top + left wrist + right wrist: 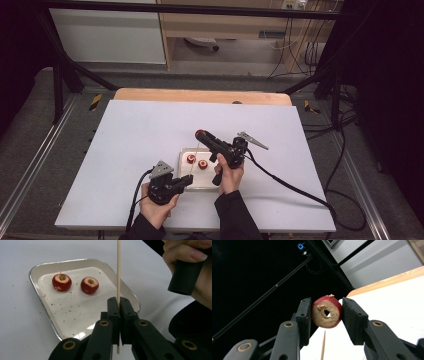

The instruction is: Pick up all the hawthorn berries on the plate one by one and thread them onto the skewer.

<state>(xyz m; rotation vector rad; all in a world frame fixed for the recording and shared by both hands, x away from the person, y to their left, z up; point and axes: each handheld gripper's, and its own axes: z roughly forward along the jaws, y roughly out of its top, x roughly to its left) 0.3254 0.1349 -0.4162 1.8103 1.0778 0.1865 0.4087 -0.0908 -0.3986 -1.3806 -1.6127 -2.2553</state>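
Holding a thin wooden skewer point(118, 270) in my left claw point(118, 305), I have the jaws pressed together on it near its lower end, so the stick stands upright with a short stub poking out below the jaws. In the high view that claw point(186, 181) sits at the near edge of the small white tray point(184, 152), which lies near the middle of the white tabletop point(125, 145).

My right claw point(325, 315) is clamped on a cored red fruit point(327, 312), one jaw against each red side, its pale cut face and the hole through its middle turned toward the camera. The skewer's pointed tip point(323, 336) shows just below the fruit, apart from it. From above, the right claw point(204, 136) is raised over the far side of the tray with the fruit point(200, 133) at its tip, and my right hand point(229, 175) grips the handle to the right of the tray.

Two more cored red fruits lie on the tray, side by side and not touching: the left one point(61, 282) and the right one point(89, 285), both with the hole facing up. Reddish crumbs point(72, 308) are scattered over the tray floor and on the tabletop beside it
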